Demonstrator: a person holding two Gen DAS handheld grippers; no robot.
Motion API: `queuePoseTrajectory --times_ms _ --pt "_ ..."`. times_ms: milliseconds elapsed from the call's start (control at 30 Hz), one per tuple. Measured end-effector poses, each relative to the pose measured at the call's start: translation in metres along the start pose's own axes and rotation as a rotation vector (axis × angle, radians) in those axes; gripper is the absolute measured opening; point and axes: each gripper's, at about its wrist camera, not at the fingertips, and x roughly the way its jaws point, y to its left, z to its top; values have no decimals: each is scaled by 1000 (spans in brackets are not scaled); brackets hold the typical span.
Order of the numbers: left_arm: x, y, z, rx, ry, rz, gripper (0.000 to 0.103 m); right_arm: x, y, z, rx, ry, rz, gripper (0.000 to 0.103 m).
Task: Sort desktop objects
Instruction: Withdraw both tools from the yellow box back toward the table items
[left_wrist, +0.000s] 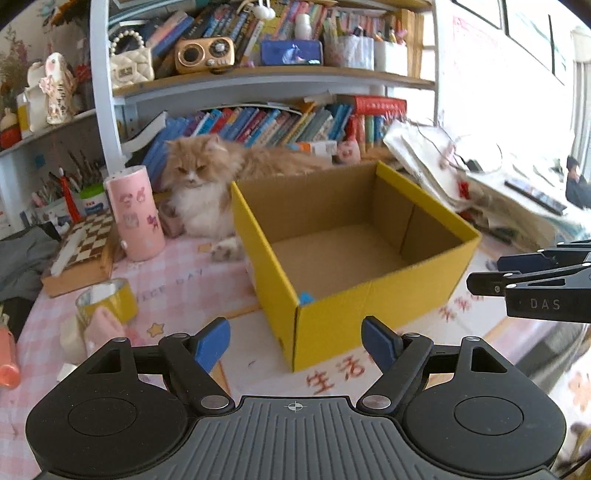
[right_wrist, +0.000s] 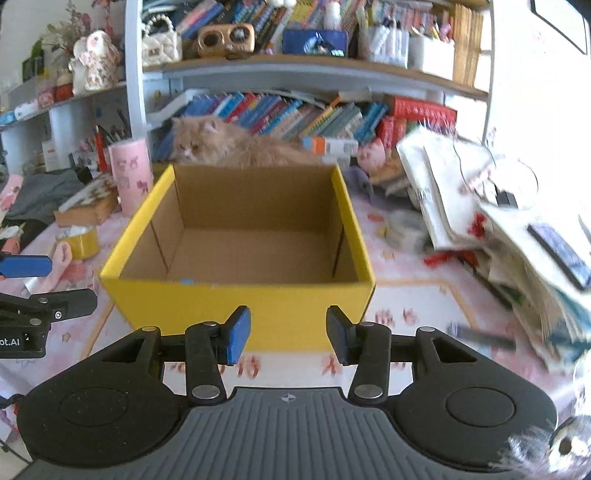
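A yellow cardboard box stands open on the pink tablecloth; it also shows in the right wrist view. A small blue thing lies in its near corner, mostly hidden. My left gripper is open and empty, just before the box's near corner. My right gripper is open and empty, close to the box's front wall; it shows at the right edge of the left wrist view. A yellow tape roll and a pink soft thing lie left of the box.
An orange cat lies behind the box. A pink cylinder and a chessboard box stand at the left. A pile of papers and books leans at the right. A dark pen lies near the right gripper.
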Motion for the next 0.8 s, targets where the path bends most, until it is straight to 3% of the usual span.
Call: queuePoseTrajectory --times_ms 300,800 --pt "-9 21 -22 28 51 -45 81 -6 44 -26 52 93 -3 43" --pt "-32 72 -46 49 101 -54 81 0 134 -34 -35 140 75 47"
